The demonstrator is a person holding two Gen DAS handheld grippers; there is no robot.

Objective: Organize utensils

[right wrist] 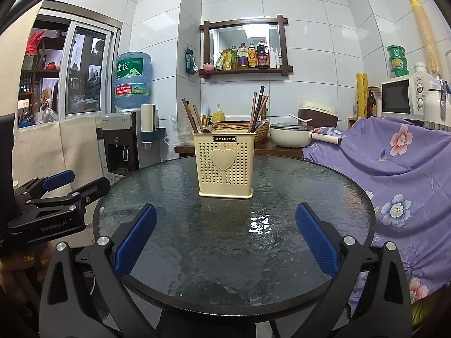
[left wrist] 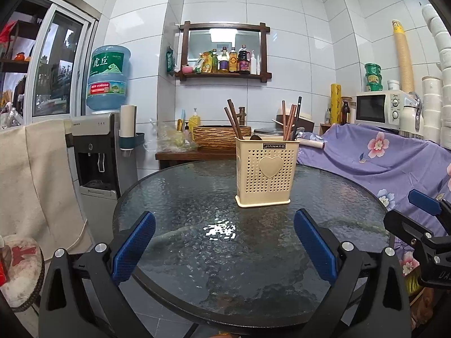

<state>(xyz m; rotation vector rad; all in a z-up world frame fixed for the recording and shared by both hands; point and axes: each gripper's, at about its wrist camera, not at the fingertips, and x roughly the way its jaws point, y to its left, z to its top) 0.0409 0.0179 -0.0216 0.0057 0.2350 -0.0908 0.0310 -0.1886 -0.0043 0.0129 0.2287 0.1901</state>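
Note:
A cream perforated utensil holder (left wrist: 265,171) with a heart on its front stands upright on the round glass table (left wrist: 183,197). Brown chopsticks (left wrist: 234,121) lean in its left part, and more brown and black chopsticks (left wrist: 291,118) in its right part. It also shows in the right wrist view (right wrist: 225,164). My left gripper (left wrist: 224,219) is open and empty, low over the near table edge. My right gripper (right wrist: 225,214) is open and empty, beside it to the right. Each gripper shows in the other's view: the right gripper (left wrist: 422,219) and the left gripper (right wrist: 64,183).
A water dispenser (left wrist: 98,152) stands left of the table. A purple floral cloth (left wrist: 380,157) covers furniture on the right, with a microwave (left wrist: 377,107) behind. A wooden counter (right wrist: 239,149) with a woven basin and a white pot (right wrist: 290,136) sits behind the table.

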